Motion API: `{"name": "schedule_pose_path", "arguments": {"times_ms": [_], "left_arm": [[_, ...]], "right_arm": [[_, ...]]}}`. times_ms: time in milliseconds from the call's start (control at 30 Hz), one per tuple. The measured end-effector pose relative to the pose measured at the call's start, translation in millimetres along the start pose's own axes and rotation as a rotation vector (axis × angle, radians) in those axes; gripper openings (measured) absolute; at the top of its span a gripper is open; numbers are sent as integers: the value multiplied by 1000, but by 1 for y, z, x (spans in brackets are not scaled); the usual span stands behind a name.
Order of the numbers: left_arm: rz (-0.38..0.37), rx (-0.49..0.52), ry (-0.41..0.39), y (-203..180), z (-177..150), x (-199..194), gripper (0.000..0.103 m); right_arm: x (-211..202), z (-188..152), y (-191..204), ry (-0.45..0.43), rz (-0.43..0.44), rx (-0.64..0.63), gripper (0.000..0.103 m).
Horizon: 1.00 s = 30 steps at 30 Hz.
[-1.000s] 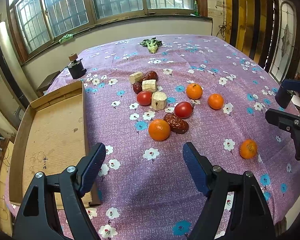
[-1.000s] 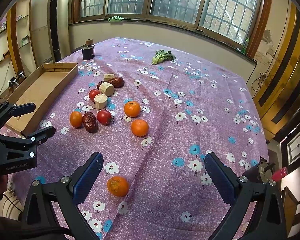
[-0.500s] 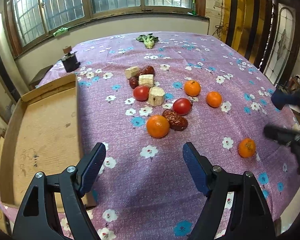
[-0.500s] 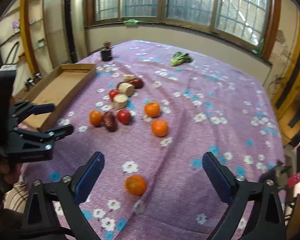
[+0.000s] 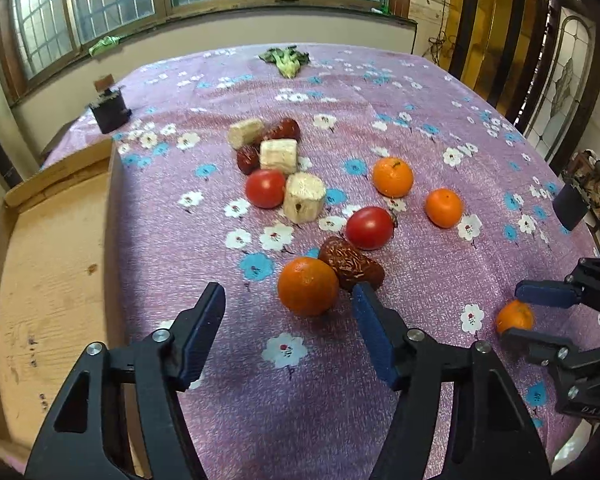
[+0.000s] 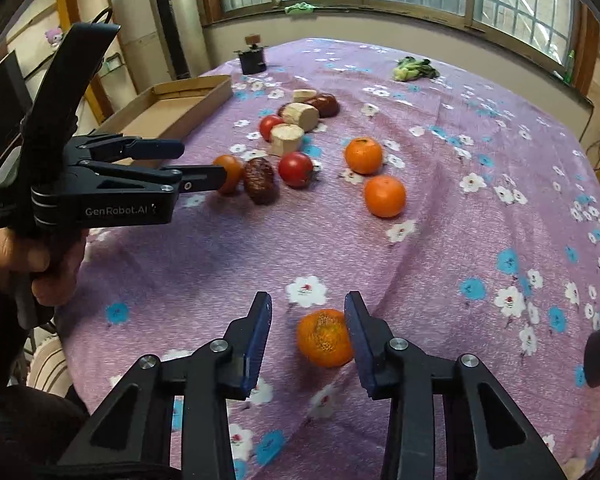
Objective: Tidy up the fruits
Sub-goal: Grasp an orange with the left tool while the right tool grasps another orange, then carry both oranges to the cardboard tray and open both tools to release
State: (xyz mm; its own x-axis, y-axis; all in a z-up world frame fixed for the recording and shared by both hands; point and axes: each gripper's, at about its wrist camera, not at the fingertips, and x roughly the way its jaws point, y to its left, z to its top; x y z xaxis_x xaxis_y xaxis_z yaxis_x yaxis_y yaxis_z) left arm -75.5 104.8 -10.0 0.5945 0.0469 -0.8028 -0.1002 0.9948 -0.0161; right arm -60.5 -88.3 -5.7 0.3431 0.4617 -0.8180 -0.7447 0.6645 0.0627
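Note:
My left gripper (image 5: 288, 312) hovers low over the purple flowered cloth, its jaws closing. A near orange (image 5: 308, 286) lies between its fingertips, and neither pad presses on it. A wrinkled red date (image 5: 350, 264) touches that orange. My right gripper (image 6: 306, 320) is also closing, around a lone orange (image 6: 326, 338). The right pad is at the fruit and the left pad is still apart from it. Two tomatoes (image 5: 369, 227) (image 5: 265, 188), two more oranges (image 5: 393, 178) (image 5: 444, 208), beige cut chunks (image 5: 303, 198) and more dates (image 5: 284, 130) lie beyond.
A shallow cardboard tray (image 5: 52, 260) lies along the table's left side. A leafy green vegetable (image 5: 286, 60) and a small black object (image 5: 110, 110) sit at the far end. A person's hand (image 6: 32, 256) holds the left gripper. The table's edge runs close on the right.
Both grippers dropped toward the table and tilted down. The right jaws narrowed a lot around the lone orange. The left jaws narrowed as they came up to the near orange.

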Motion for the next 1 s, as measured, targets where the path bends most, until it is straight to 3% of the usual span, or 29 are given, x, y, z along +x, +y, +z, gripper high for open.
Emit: {"name": "schedule_pose_path", "arguments": {"times_ms": [133, 200, 267, 333, 700, 1000], "left_arm": [[-20, 5, 24, -3, 0, 12, 49], [-43, -2, 35, -3, 0, 18, 34], [-50, 3, 23, -5, 1, 21, 32], [-47, 13, 20, -7, 0, 21, 31], [-95, -4, -11, -4, -8, -9, 30], [-71, -41, -51, 16, -16, -36, 30]], "right_arm": [[4, -3, -7, 19, -25, 1, 39], [7, -5, -9, 30, -44, -1, 39], [10, -7, -11, 42, -56, -2, 38], [14, -10, -13, 56, -54, 3, 29], [-2, -2, -4, 3, -25, 8, 28], [-6, 11, 21, -24, 19, -19, 28]]}}
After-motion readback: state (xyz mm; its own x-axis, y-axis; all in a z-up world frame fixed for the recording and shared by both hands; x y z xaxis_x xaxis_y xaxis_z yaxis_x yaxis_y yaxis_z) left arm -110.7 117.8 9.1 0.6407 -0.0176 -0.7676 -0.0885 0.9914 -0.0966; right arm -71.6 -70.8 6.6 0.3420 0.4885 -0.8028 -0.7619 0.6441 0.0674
